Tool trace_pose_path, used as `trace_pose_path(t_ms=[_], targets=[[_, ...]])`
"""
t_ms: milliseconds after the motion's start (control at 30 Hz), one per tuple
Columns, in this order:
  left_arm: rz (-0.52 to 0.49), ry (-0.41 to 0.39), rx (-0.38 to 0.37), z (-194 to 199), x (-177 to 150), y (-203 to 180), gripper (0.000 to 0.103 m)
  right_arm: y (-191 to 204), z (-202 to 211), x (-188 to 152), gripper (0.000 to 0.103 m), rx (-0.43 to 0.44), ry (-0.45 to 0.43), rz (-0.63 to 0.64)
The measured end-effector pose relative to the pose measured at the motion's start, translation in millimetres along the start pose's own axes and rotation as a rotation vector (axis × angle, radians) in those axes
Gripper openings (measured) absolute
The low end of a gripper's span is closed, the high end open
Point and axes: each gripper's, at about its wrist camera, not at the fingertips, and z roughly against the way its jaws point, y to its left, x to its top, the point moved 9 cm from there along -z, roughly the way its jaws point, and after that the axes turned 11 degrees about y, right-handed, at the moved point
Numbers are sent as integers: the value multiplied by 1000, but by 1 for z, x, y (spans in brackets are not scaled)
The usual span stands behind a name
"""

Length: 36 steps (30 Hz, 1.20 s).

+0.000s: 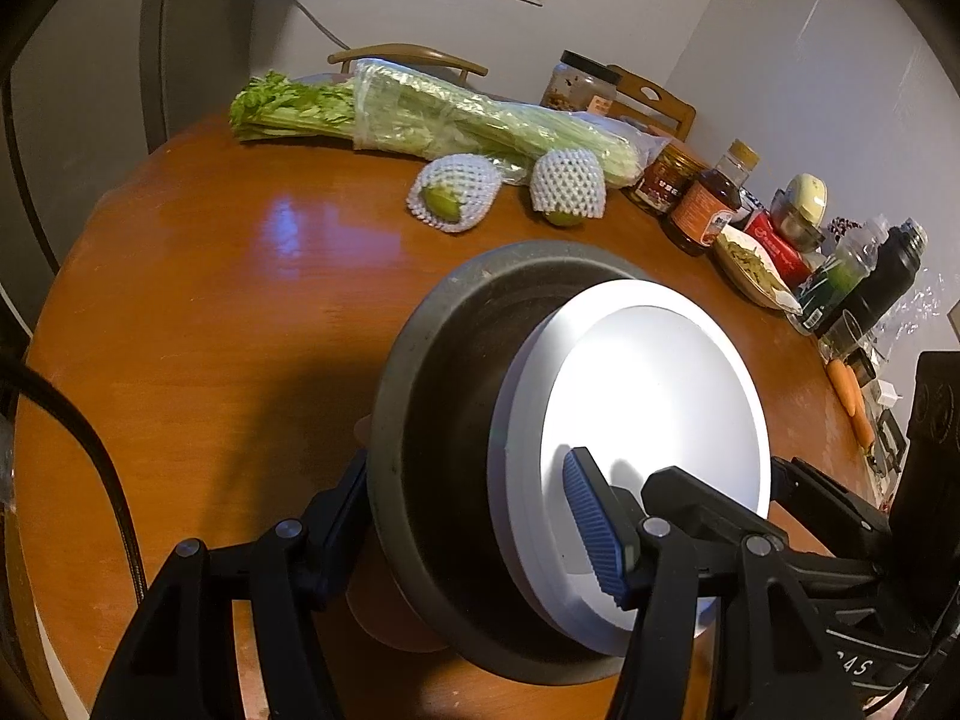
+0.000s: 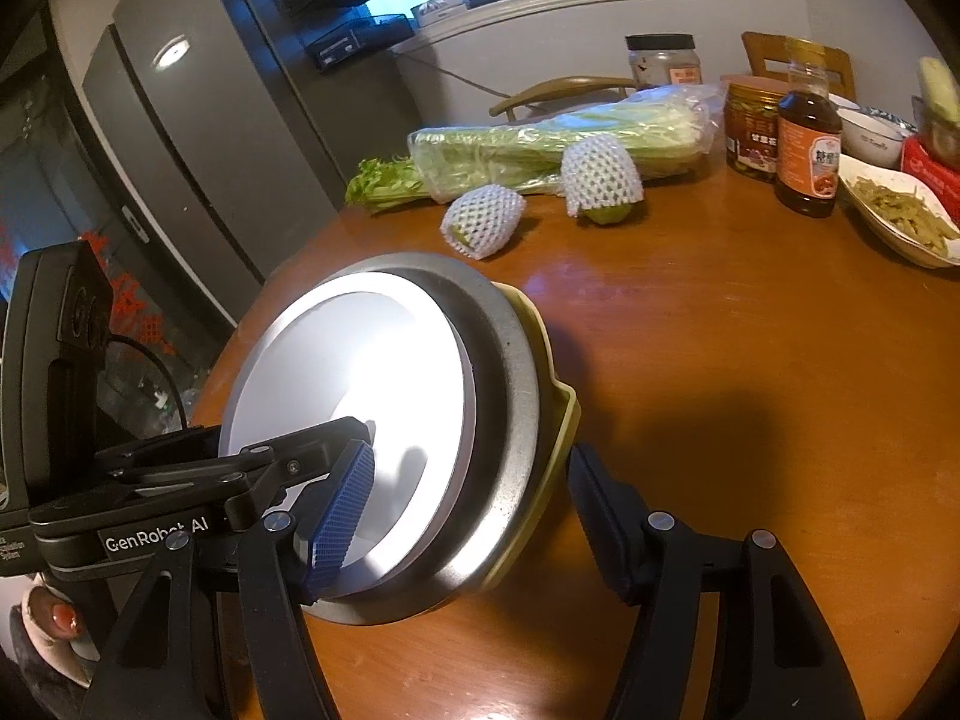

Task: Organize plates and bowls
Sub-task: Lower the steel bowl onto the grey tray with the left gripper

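A stack of dishes sits between both grippers over the round wooden table. On top lies a white plate, inside a wide grey dish. Under that is a yellow-green dish, of which only the edge shows. My left gripper is shut on the stack's rim, one blue pad on the white plate and the other finger beneath. My right gripper clamps the opposite rim the same way, its blue pad on the white plate. The stack casts a dark shadow on the table.
Bagged celery, two green fruits in foam nets, jars, a sauce bottle and a dish of food line the table's far side. A carrot and black flask lie right. A fridge stands beyond.
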Motion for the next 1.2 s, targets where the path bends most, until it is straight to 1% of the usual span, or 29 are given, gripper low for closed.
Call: trace_pose_path(t_ms=[533,700,1200], targets=[[-51,16,15,-11,5,-30,62,-30,16,-3,67,-8,-14,-39],[-72,10,36,-13,7,-42,62,-38,22,-6,64,-7,-22,-48],[-107,21,28,-23,7,-72,62,-61,39,-14,64,-30,-45,-70]])
